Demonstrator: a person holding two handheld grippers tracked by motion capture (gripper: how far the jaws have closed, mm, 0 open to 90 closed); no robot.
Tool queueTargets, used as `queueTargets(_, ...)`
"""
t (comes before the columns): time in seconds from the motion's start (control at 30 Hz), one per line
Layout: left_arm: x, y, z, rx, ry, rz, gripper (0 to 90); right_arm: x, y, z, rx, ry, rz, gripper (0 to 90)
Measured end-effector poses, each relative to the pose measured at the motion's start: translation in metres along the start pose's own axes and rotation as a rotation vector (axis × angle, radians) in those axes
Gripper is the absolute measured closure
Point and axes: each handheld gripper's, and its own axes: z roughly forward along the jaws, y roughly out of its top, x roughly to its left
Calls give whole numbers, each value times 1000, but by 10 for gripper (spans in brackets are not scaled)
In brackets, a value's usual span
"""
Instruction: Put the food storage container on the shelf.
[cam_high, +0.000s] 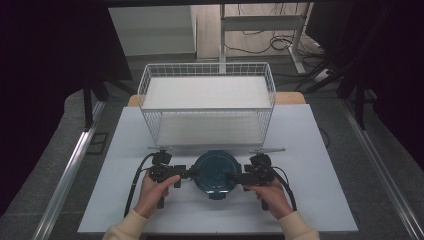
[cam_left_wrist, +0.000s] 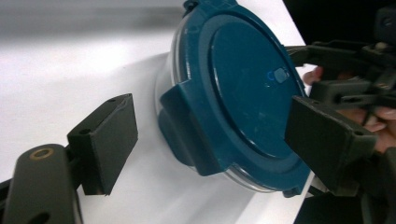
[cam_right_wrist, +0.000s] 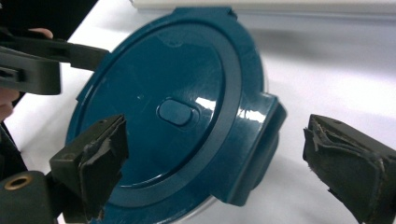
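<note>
High view: left tool (cam_high: 192, 173), right tool (cam_high: 231, 176) open, flanking blue-lidded container (cam_high: 215, 171).

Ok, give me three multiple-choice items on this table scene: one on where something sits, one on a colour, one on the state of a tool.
1. Where is the round container?
A. inside the wire basket
B. on the table between the two tools, in front of the wire basket
C. on the floor

2. What colour is the container's lid?
A. dark teal blue
B. red
C. yellow

3. How does the left tool stand?
A. shut on the lid's side latch
B. shut with nothing in it
C. open, its jaws on either side of the side latch without pressing it

Key: 1 B, the high view shows it on the white table between the left tool and the right tool; 2 A, both gripper views show a teal lid; 3 C, gaps show between the pads and the latch.
</note>
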Motion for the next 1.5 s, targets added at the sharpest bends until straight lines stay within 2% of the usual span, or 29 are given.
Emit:
queueTargets(0.1,2,0,3,9,-5,-2,168,0,-1,4,7,2,6,66)
queueTargets(0.17,4,-1,7,11,-23,-13,168,-1,-2,5,1,19,34,62)
queueTargets(0.23,10,-3,10,10,-77,-61,171,-1,-2,6,3,37,52,59)
queueTargets(0.27,12,-4,12,14,-88,-76,171,-1,-2,7,4,39,54,58)
queueTargets(0.33,13,-4,14,18,-73,-73,169,0,-2,7,5,43,55,58)
queueTargets(0.47,11,-5,17,26,-93,-76,174,0,-3,11,15,51,72,57)
queueTargets(0.6,12,-7,24,49,-108,-87,179,-2,-5,17,29,70,111,58)
queueTargets(0.67,10,-8,27,47,-127,-110,192,-2,-7,19,38,83,126,62)
queueTargets(0.8,9,-9,28,56,-102,-94,235,-1,-9,21,33,98,164,75)
queueTargets(0.87,9,-9,27,56,-104,-98,248,-3,-11,21,32,108,198,85)
queueTargets(1.0,8,-9,27,56,-100,-99,250,-8,-10,22,53,134,234,95)
queueTargets(1.17,8,-9,25,59,-102,-99,273,-7,-9,17,47,126,216,150)
queueTargets(1.3,9,-13,20,31,-116,-127,329,-10,-13,12,27,144,247,208)
queueTargets(1.5,3,-15,15,18,-106,-98,363,-8,-15,5,9,144,258,255)
